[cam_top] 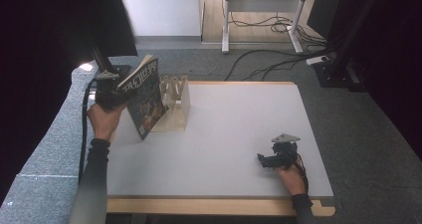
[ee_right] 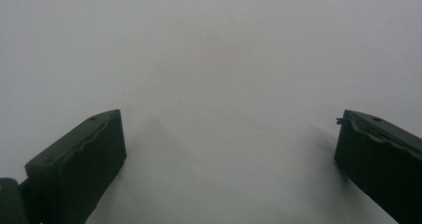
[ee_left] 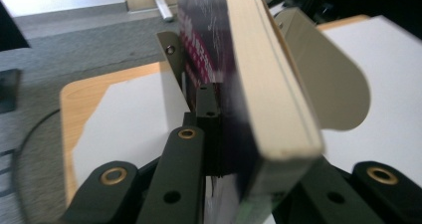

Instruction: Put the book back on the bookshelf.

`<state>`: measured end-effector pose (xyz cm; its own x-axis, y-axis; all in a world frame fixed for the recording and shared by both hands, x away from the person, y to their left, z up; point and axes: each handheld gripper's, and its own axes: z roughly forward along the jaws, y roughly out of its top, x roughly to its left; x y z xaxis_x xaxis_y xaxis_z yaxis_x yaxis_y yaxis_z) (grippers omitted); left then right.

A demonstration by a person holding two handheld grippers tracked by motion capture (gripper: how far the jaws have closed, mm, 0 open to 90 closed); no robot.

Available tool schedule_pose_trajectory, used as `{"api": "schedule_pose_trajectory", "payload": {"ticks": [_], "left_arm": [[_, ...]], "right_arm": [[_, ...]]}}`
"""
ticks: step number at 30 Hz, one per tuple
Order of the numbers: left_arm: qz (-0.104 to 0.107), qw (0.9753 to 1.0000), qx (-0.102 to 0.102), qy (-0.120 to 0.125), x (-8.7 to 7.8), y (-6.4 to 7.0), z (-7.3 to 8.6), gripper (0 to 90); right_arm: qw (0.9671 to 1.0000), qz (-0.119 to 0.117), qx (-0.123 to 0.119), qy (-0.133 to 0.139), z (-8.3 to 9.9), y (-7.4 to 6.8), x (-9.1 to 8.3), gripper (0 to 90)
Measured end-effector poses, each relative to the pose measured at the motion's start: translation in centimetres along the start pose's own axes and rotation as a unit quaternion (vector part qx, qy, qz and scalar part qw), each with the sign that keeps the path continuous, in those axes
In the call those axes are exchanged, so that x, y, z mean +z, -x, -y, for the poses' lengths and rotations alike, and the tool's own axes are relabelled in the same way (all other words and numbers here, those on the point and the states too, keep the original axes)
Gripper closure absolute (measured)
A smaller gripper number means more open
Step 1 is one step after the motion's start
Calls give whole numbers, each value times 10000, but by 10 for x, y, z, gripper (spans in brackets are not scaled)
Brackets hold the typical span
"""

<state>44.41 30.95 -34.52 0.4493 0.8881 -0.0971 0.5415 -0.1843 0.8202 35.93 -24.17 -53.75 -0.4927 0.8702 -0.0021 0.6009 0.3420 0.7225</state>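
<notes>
So the book [cam_top: 145, 97] is up off the table [cam_top: 224, 134], held at the far left corner with its dark illustrated cover facing toward the middle of the table and its pale page edges pointing up and away. It's tilted, top leaning left, and its lower corner hangs just above the white surface. The left gripper [cam_top: 110, 95] has it clamped along the spine side. In the left gripper view you can see the book [ee_left: 259, 84] wedged between the two black jaws, with the page block on one side and the purple-ish cover on the other, so that claw is definitely closed on it.

Right behind the book, nearly touching it, sits a wooden rack [cam_top: 175, 104] with upright dividers, also on the far left part of the table. From the left gripper view a rounded divider of the rack [ee_left: 328, 79] shows just past the book.

The right gripper [cam_top: 276, 159] is well apart from all that, near the front right of the table, low over the bare surface. Its own view shows both jaws spread wide with nothing but white tabletop [ee_right: 224, 59] between them.
</notes>
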Motion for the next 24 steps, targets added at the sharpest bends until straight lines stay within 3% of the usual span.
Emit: {"api": "schedule_pose_trajectory", "payload": {"ticks": [5,15,24], "left_arm": [[14,9999,134,0,-1,2,5,791],[-92,9998,168,112,-6,-2,15,385],[95,9988,290,395,-28,2,28,142]], "right_arm": [[10000,0,-6,4,0,0,0,0],[10000,11,-11,2,0,0,0,0],[10000,15,-17,11,0,-1,0,0]]}}
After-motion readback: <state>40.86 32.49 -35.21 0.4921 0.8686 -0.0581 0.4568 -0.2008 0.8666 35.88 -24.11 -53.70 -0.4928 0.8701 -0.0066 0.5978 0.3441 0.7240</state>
